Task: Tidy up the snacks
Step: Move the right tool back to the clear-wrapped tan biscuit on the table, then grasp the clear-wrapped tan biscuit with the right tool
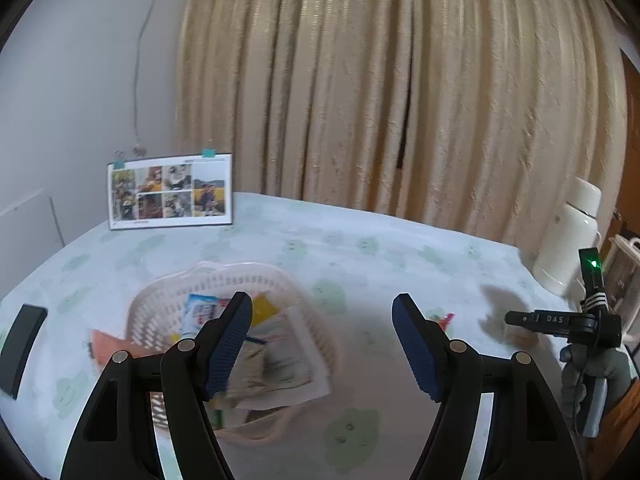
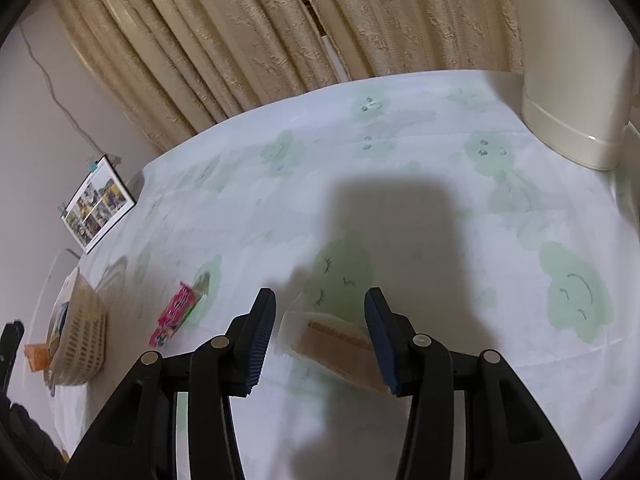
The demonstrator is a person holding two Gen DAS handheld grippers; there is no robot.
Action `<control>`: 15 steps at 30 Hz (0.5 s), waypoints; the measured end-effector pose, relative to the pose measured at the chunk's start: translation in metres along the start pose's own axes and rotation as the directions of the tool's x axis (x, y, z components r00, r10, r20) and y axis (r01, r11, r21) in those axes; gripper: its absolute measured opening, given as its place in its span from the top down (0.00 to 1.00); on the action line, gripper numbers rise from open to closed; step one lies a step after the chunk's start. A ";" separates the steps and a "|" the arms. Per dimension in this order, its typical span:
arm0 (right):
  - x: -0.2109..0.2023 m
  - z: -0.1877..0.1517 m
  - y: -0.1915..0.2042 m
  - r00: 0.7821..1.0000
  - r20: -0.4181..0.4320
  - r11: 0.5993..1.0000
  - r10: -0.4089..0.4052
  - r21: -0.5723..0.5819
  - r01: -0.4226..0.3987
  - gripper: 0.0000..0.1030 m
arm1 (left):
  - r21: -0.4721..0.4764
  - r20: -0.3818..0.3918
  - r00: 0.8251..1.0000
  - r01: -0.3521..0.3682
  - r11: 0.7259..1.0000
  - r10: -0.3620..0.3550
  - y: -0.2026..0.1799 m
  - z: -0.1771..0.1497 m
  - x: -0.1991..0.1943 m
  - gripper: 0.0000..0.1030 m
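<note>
A white slotted basket point(image 1: 224, 280) sits on the table and holds several snack packets, among them a blue-and-white one point(image 1: 202, 312) and a large pale one point(image 1: 280, 364). My left gripper point(image 1: 322, 300) hovers open just right of the basket, nothing between its fingers. An orange packet point(image 1: 106, 342) lies left of the basket, and a pink packet point(image 2: 176, 312) lies to its right. My right gripper point(image 2: 320, 296) is open low over the cloth. Its fingers stand on either side of a clear-wrapped wafer packet point(image 2: 336, 340). The basket point(image 2: 80, 344) is far to its left.
The table has a pale cloth point(image 2: 400, 140) with green smiley flowers. A white flask point(image 1: 568, 240) stands at the right edge. A photo calendar point(image 1: 170, 192) leans at the back left. A black flat object point(image 1: 22, 344) lies at the left edge. Beige curtains hang behind.
</note>
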State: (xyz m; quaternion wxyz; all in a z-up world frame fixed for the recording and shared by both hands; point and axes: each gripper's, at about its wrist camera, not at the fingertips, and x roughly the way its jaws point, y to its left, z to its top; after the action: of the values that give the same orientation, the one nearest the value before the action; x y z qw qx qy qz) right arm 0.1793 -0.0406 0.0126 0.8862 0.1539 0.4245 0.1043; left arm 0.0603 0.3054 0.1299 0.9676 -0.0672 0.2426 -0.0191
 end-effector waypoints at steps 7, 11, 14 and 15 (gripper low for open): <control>-0.009 -0.015 -0.001 1.000 -0.029 0.999 -0.010 -0.035 0.009 0.57 | 0.028 -0.033 0.998 0.061 0.998 -0.060 -0.020 0.001 0.008 0.29; -0.011 -0.024 0.006 0.997 -0.037 0.993 -0.071 -0.101 0.067 0.57 | 0.033 -0.066 0.994 0.090 0.995 -0.088 -0.026 -0.002 0.015 0.29; -0.011 -0.031 0.017 0.990 -0.019 0.974 -0.142 -0.183 0.136 0.57 | 0.033 -0.083 0.993 0.090 0.995 -0.087 -0.028 -0.004 0.020 0.29; -0.010 -0.033 0.021 0.986 -0.010 0.966 -0.166 -0.205 0.161 0.57 | 0.033 -0.086 0.992 0.092 0.995 -0.089 -0.030 -0.005 0.021 0.29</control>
State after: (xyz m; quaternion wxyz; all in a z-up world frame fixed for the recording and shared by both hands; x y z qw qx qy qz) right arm 0.1463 -0.0184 0.0076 0.8969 0.0256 0.4350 0.0758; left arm 0.0765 0.2738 0.1194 0.9557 -0.0594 0.2797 -0.0701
